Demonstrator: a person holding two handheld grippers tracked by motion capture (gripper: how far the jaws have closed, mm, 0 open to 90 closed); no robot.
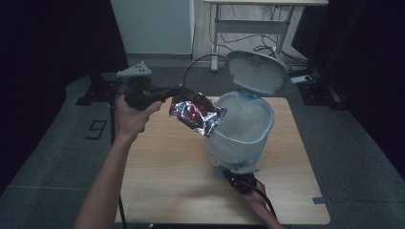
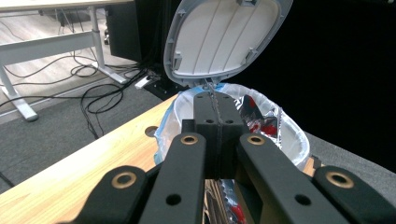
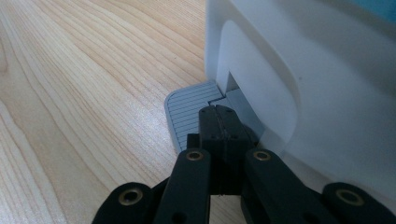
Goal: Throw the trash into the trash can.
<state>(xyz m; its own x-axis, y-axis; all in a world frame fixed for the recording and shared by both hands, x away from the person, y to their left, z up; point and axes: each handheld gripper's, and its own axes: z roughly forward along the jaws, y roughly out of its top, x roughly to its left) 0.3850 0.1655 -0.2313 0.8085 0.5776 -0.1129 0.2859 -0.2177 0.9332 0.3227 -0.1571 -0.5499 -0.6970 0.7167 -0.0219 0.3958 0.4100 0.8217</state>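
The left claw (image 1: 174,94) pinches a crinkled foil wrapper (image 1: 197,113) above the open bin's rim (image 1: 268,110). The right claw (image 3: 218,114), pressed together, bears on the grey pedal (image 3: 189,114) at the table's (image 1: 162,171) near side.

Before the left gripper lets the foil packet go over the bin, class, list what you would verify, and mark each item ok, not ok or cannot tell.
1. Lid raised fully: ok.
2. Right gripper jaws shut, resting on the grey pedal: ok.
3. Left gripper shut on the foil packet: ok.
4. Foil packet wholly above the bin opening: not ok, most hangs outside the rim.
5. Liner folded over the rim: ok.
6. Room left inside the bin: cannot tell.
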